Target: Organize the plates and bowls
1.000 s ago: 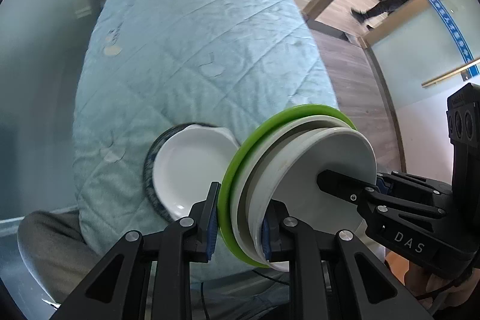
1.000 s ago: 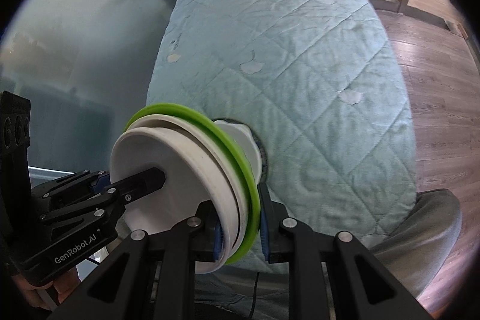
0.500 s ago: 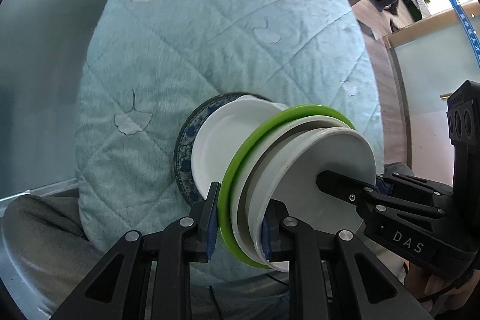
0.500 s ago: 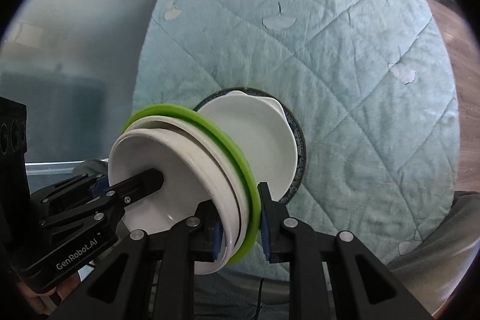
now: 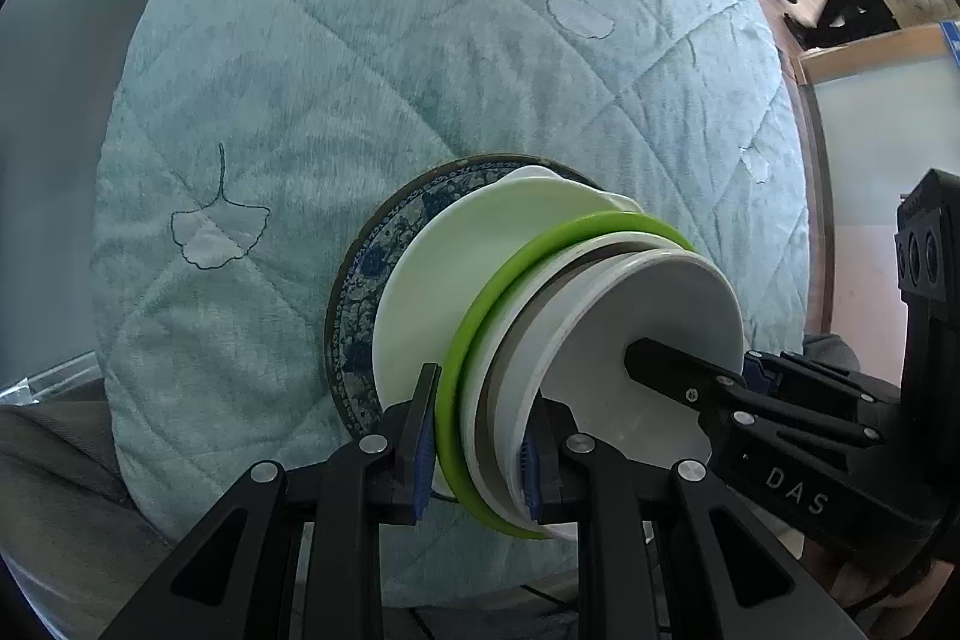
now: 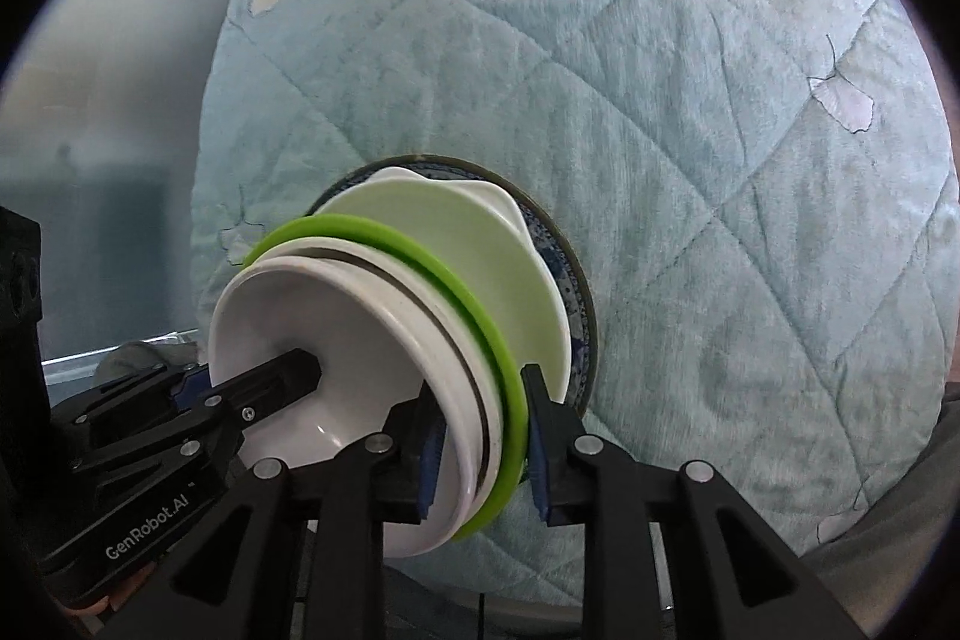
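Observation:
Both grippers carry one tilted stack: a green plate (image 5: 510,280) under white plates, with a white bowl (image 5: 648,316) on top. My left gripper (image 5: 480,430) is shut on the stack's near rim. My right gripper (image 6: 480,430) clamps the opposite rim; its jaws are opening slightly, and its pads still sit against the green plate (image 6: 384,232) and the white bowl (image 6: 336,340). Right below the stack a white dish (image 5: 456,280) rests on a blue patterned plate (image 5: 360,292). I cannot tell whether the stack touches that dish.
A teal quilted cloth (image 5: 420,70) with leaf outlines covers the table, and its near edge falls just under the grippers. Grey fabric (image 5: 54,460) lies below that edge. Wooden floor and a distant person (image 5: 840,4) are at the right; a grey wall (image 6: 120,100) is on the left.
Both grippers have come down with the stack toward the white dish on the blue plate, which now looks much larger. The right jaws stand a little wider.

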Demonstrator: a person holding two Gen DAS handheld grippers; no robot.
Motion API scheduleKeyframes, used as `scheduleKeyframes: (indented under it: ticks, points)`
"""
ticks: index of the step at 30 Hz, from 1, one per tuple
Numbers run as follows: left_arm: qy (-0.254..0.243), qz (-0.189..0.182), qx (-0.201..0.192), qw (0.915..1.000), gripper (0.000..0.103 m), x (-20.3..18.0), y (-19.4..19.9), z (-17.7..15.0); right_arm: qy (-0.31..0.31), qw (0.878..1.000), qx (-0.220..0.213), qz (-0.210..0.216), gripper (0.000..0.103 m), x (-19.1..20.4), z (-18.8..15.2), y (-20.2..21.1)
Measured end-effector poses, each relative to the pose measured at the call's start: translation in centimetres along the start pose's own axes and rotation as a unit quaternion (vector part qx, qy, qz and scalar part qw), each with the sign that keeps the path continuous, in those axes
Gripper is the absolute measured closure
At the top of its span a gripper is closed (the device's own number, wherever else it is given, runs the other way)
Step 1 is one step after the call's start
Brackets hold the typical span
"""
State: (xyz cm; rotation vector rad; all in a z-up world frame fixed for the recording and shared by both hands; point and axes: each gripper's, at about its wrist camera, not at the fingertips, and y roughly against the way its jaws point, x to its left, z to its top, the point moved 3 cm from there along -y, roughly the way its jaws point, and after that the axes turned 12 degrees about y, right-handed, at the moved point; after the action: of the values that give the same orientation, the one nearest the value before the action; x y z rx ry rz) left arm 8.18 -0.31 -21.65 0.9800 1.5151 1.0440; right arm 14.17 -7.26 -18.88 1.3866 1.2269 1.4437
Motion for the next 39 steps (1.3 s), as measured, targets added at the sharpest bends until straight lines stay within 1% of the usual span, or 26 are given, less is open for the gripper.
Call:
scheduleKeyframes:
  ticks: [6,9,13,15,16,17,19,20,21,22,23,24,26,28,29,30,31,32,33,34,36,39]
  points:
    - [0.014,-0.007,-0.004,0.9999,0.084,0.2,-0.6,0.4,0.010,1.000,-0.011,-0.003,0.080,0.3,0.0,-0.7]
    - [0.012,-0.004,-0.006,0.9999,0.083,0.2,-0.5,0.5,0.011,1.000,-0.015,-0.005,0.080,0.4,0.3,-1.0]
    - [0.017,-0.005,-0.002,0.9998,0.083,0.2,-0.5,0.6,0.002,1.000,-0.013,0.001,0.079,0.1,0.5,-1.1]
    - [0.018,-0.002,-0.007,0.9998,0.083,0.3,-0.1,0.5,-0.004,1.000,-0.011,0.006,0.077,0.1,0.4,-1.0]
    - [0.017,-0.003,-0.010,0.9998,0.079,0.2,0.2,0.5,-0.006,1.000,-0.012,0.007,0.077,0.0,0.4,-0.9]
    - [0.016,-0.006,-0.013,0.9998,0.077,0.3,0.5,0.5,-0.006,1.000,-0.013,0.007,0.077,0.1,0.4,-0.7]
    - [0.018,-0.018,-0.020,0.9995,0.077,0.6,1.5,0.4,-0.004,1.000,-0.020,0.012,0.071,0.0,0.3,0.0]
    - [0.018,-0.022,-0.025,0.9993,0.072,0.8,2.1,0.4,-0.002,1.000,-0.024,0.018,0.063,0.1,0.2,0.3]
    - [0.019,-0.024,-0.031,0.9991,0.066,1.0,2.7,0.4,0.002,0.999,-0.031,0.023,0.050,0.2,0.1,0.9]
    - [0.020,-0.025,-0.038,0.9988,0.054,1.3,3.2,0.4,0.006,0.999,-0.032,0.030,0.043,0.2,0.0,1.3]
    - [0.022,-0.024,-0.048,0.9983,0.045,1.7,3.8,0.3,0.011,0.999,-0.040,0.029,0.031,0.1,-0.1,1.9]
    - [0.025,-0.024,-0.062,0.9974,0.042,2.0,4.5,0.2,0.015,0.998,-0.047,0.028,0.024,0.0,-0.2,2.3]
    - [0.029,-0.023,-0.083,0.9959,0.027,2.7,5.5,0.1,0.025,0.998,-0.053,0.027,0.022,-0.5,-0.7,3.0]
    - [0.028,-0.036,-0.103,0.9936,0.026,2.8,6.3,0.0,0.035,0.997,-0.061,0.031,0.019,-0.7,-1.2,3.6]
    - [0.024,-0.045,-0.119,0.9916,0.025,2.9,6.8,-0.2,0.041,0.997,-0.066,0.024,0.016,-0.6,-1.5,3.9]
    - [0.019,-0.043,-0.142,0.9887,0.024,2.9,7.6,-0.5,0.051,0.996,-0.075,0.006,0.011,-0.7,-1.9,4.4]
    - [0.014,-0.037,-0.164,0.9856,0.021,2.8,8.2,-0.7,0.059,0.995,-0.082,-0.006,0.008,-0.6,-2.2,4.8]
    - [0.007,-0.025,-0.191,0.9813,0.014,2.5,8.9,-1.1,0.072,0.993,-0.086,-0.023,0.003,-0.3,-2.4,5.2]
    - [-0.005,-0.009,-0.216,0.9763,0.009,2.2,9.7,-1.6,0.081,0.993,-0.086,-0.032,0.001,0.2,-2.5,5.4]
    - [-0.017,0.000,-0.233,0.9724,0.001,1.9,10.2,-1.9,0.091,0.991,-0.085,-0.045,0.001,0.7,-2.6,5.5]
    - [-0.041,0.019,-0.269,0.9621,0.001,1.1,11.4,-2.9,0.111,0.988,-0.087,-0.069,0.001,1.3,-3.0,5.9]
    - [-0.047,0.039,-0.290,0.9551,0.001,0.6,12.3,-4.0,0.132,0.981,-0.107,-0.099,0.001,2.0,-3.7,6.9]
